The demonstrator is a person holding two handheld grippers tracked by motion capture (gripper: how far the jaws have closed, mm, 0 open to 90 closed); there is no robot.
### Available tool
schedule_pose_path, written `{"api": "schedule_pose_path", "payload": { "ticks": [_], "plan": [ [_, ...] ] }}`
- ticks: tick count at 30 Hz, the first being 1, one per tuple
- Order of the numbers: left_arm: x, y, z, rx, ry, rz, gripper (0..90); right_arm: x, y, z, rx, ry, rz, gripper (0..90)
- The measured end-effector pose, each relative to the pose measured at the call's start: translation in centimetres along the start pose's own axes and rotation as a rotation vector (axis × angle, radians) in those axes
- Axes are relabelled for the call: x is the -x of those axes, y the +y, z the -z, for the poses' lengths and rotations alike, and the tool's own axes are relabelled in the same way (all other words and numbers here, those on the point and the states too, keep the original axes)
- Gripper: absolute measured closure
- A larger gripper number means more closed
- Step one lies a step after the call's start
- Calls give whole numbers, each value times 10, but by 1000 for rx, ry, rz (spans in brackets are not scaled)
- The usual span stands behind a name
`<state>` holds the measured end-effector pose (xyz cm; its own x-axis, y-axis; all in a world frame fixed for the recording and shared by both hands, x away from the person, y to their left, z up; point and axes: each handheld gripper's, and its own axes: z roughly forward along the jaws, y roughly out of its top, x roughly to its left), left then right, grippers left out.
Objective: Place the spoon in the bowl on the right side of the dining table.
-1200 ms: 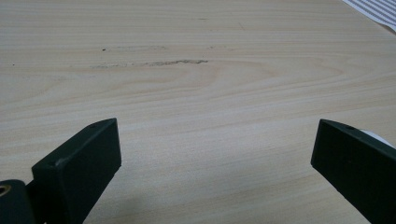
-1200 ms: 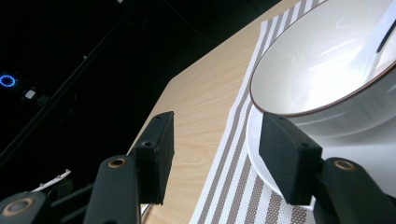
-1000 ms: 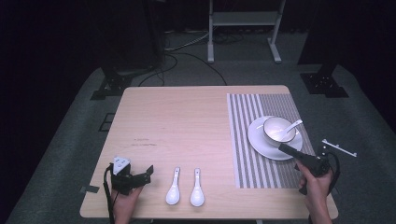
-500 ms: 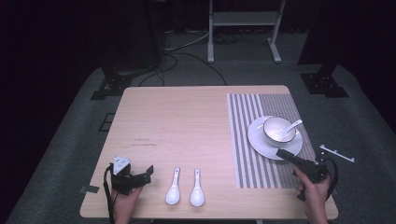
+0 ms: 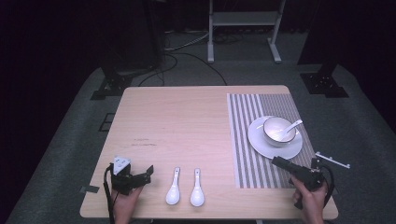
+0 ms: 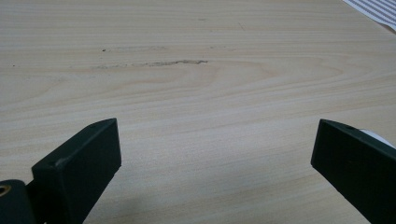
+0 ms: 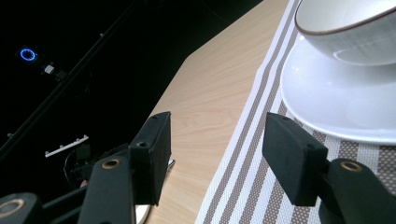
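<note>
A white plate [image 5: 261, 144] rests on the striped placemat [image 5: 243, 135] at the table's right, and on it stands a white bowl [image 5: 273, 126] with a spoon [image 5: 293, 124] leaning in it. Two white spoons [image 5: 173, 186] [image 5: 196, 187] lie side by side near the front edge. My right gripper [image 5: 278, 162] hovers open over the mat's near right corner, just short of the plate [image 7: 336, 93]. Its jaws [image 7: 217, 149] point past the bowl [image 7: 345, 32] with nothing between them. My left gripper [image 5: 145, 173] rests at the front left, left of the spoons. It stands wide open [image 6: 215, 154] over bare wood.
The wooden table [image 5: 187, 116] stands on grey carpet. A white shelf frame [image 5: 243, 23] and cables lie on the floor behind it. Black stand feet [image 5: 109, 86] [image 5: 324, 84] sit by the far corners. The table's middle and far left are bare wood.
My right gripper has drawn back from the plate toward the table's front edge, still open. The left gripper has not moved.
</note>
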<state>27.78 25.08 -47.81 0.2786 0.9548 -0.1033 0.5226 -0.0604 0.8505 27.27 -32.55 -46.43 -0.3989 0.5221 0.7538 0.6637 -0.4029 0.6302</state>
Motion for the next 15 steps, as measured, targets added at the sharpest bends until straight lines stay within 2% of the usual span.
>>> {"api": "schedule_pose_path", "payload": {
  "ticks": [15],
  "plan": [
    [0,0,0,-1,1,0,2,-6,-14,-2,-32,4,25,412]
  ]
}}
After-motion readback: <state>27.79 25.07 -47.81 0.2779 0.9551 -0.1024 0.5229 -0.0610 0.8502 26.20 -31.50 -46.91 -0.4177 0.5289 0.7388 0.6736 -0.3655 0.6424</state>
